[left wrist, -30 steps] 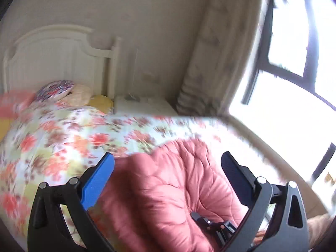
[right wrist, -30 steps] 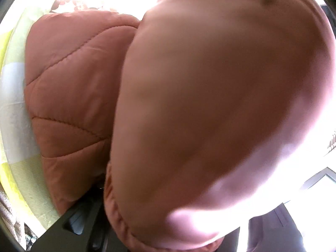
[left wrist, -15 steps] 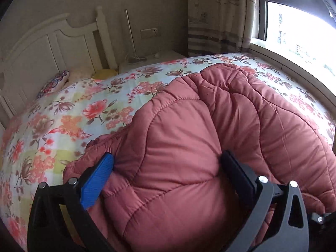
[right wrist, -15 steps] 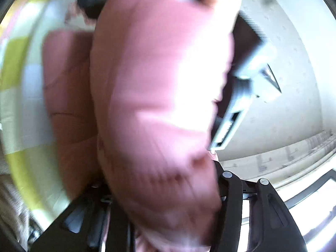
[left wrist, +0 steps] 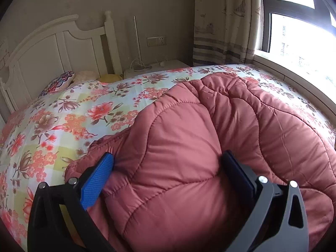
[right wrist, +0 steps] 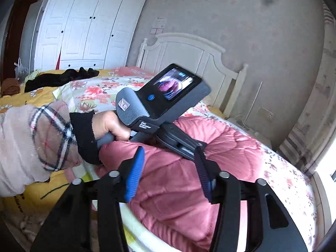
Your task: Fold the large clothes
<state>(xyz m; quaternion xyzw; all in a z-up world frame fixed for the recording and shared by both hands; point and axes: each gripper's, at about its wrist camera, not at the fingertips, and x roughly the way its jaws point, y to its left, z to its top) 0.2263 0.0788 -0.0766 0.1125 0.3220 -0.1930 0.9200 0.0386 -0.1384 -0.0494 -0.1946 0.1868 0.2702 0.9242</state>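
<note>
While jacket [left wrist: 189, 168] bulges between left fingers [left wrist: 96, 180], right fingers [right wrist: 134, 174] hover above.

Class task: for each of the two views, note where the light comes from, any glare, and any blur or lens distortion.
Left wrist view: daylight through the window blows out to white glare; sharp; fisheye bows the headboard. Right wrist view: softer light, glare only at the right edge; wardrobe leans.

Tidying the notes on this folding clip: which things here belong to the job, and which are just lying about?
In the job: pink quilted coat; left tongs; right tongs, closing with nothing between them.

Lying about: black garment; patterned cushion; curtain.
</note>
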